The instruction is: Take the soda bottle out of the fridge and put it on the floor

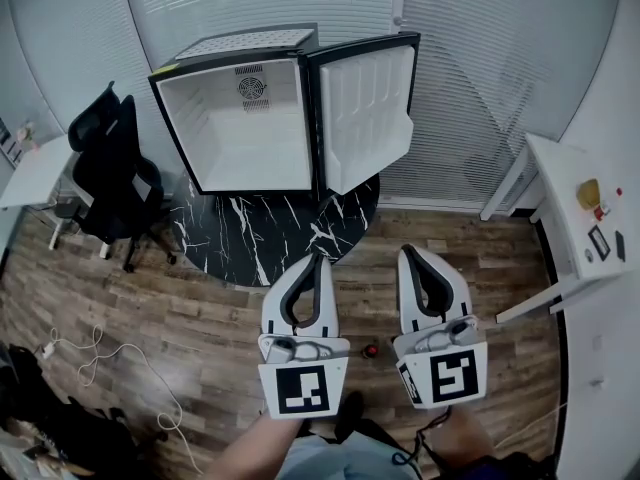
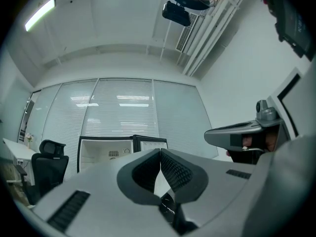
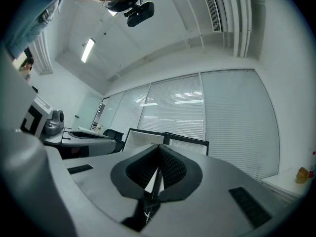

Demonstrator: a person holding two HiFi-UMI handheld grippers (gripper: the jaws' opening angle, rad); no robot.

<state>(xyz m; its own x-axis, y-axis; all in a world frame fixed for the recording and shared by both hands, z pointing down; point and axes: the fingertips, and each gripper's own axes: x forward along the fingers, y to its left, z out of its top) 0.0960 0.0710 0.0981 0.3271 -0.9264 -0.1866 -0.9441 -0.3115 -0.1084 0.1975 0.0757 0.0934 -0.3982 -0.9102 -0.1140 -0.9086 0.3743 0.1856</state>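
Plainly, the fridge [image 1: 240, 128] at 12 o'clock stands with its door [image 1: 365, 108] swung wide to 1 o'clock, and its white cavity looks bare: no bottle shows on any shelf or in the door. The left tongs [image 1: 316, 259] and right tongs [image 1: 410, 252] hang side by side at 6 o'clock over the floor [image 1: 200, 308], well apart from the fridge, each clenched on nothing, pads meeting with only the room visible past them. A small red speck [image 1: 371, 350] lies on the floor between the two tools; it may be the bottle's cap seen from above, but it is too small to tell, so where the bottle is cannot be settled. If that speck is the bottle, the placing looks done and the care now is to draw both tools back without knocking it. If not, the step is to find the bottle: release one pair of tongs before reaching, come in level toward 12 o'clock over the mat [image 1: 250, 233], and keep clear of the door edge at 1 o'clock.
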